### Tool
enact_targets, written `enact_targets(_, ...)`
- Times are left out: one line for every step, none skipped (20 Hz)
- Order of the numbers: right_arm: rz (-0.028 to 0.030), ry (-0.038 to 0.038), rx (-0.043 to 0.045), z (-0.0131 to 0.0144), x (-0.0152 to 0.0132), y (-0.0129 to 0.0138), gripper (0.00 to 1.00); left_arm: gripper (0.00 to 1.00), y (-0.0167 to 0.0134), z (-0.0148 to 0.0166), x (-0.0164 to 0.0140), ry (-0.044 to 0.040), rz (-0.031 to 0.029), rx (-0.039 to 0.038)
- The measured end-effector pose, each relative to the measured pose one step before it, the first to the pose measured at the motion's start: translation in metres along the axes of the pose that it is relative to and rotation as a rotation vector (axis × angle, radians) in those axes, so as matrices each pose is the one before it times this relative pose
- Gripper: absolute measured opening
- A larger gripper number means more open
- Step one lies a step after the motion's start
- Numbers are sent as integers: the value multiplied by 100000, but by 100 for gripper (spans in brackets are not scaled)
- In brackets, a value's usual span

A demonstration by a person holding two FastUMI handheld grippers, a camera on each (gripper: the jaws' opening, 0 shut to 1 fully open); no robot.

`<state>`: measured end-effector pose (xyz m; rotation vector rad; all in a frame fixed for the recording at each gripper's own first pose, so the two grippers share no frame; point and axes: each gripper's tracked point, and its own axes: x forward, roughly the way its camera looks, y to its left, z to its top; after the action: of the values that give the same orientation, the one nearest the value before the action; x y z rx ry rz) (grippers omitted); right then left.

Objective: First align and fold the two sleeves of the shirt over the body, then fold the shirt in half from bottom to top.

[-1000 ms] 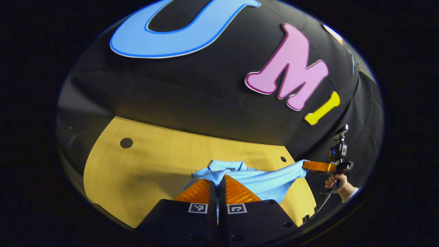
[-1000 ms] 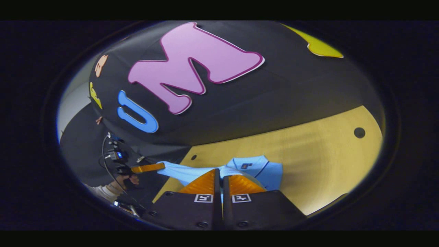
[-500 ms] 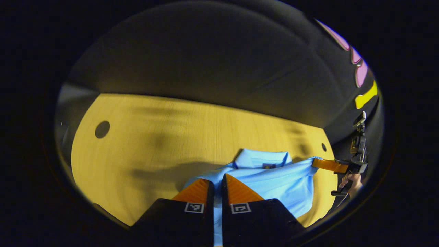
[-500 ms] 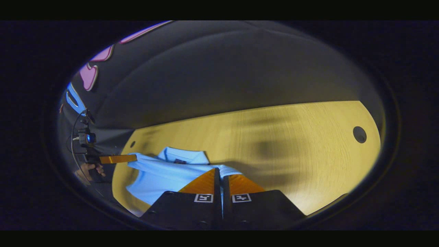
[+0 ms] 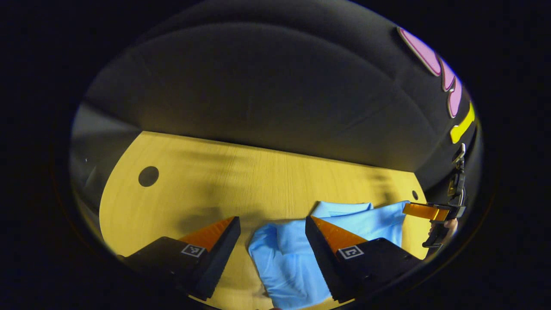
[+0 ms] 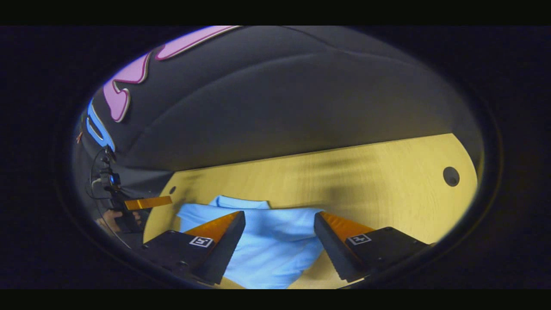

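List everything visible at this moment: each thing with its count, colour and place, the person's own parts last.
shirt: one, light blue, folded on the table's near side, collar toward the booth wall.
table: one, yellow wood grain, under the shirt.
table holes: two seen in the left gripper view, dark, a large one toward the table's left end and a small one toward its right.
booth wall: one, black cloth, behind the table.
left tongs: one, open above the shirt's edge.
right tongs: one, open over the shirt.
hand: one, gripping the left tongs' handle.
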<state>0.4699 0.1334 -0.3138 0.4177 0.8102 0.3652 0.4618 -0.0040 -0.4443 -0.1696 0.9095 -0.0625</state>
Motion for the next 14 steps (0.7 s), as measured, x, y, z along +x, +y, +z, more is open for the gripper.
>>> enact_targets(375,-274,738,347,-952,134,97,96,-62,391,-1935,-1575,102,2524)
enact_targets(-1411,-2582,-2570,951,-1125,-303,89,96,-270,335,-1456,-2294,67,1995)
enact_targets(-933,-4477,-3693,1326,-1328,156,97,97,-756,566,-2394,-3664,-721,2102)
enact_targets(587,-3098,-1911,1114,-1853,705,97,96,-562,400,-1919,-3057,-225,1070)
enact_targets(-782,-3886,-3738,1204,-1842,493,97,96,-739,201,-2053,-2947,-787,683)
enact_targets(-1551,-4560,-5919,1153,-1538,61,97,96,-1104,596,-2148,-3745,-1523,258)
enact_targets(-1620,-4821,-7013,1185,-1748,349,97,96,-1110,451,-2067,-3790,-897,808)
enact_targets(-2220,-5235,-6788,1462,-1831,451,98,97,-726,545,-2154,-4356,444,1346)
enact_targets(-798,-5106,-5865,1533,-1942,881,98,97,-581,403,-2150,-4253,1107,1214)
enact_targets(-1023,-4083,-5239,1108,-2074,1033,98,97,-600,608,-2128,-3512,1638,1086)
enact_targets(-1882,-3831,-4146,946,-1998,809,98,97,-556,557,-2163,-4088,2297,904)
enact_targets(-1419,-3672,-2287,854,-1986,1084,98,97,-602,700,-2254,-3987,1424,111)
enact_targets(-1663,-3045,-1443,696,-2263,1149,98,97,-900,394,-2213,-4093,670,195)
enact_targets(-2368,-2725,-984,569,-2209,1077,98,97,-721,304,-2350,-3387,676,431)
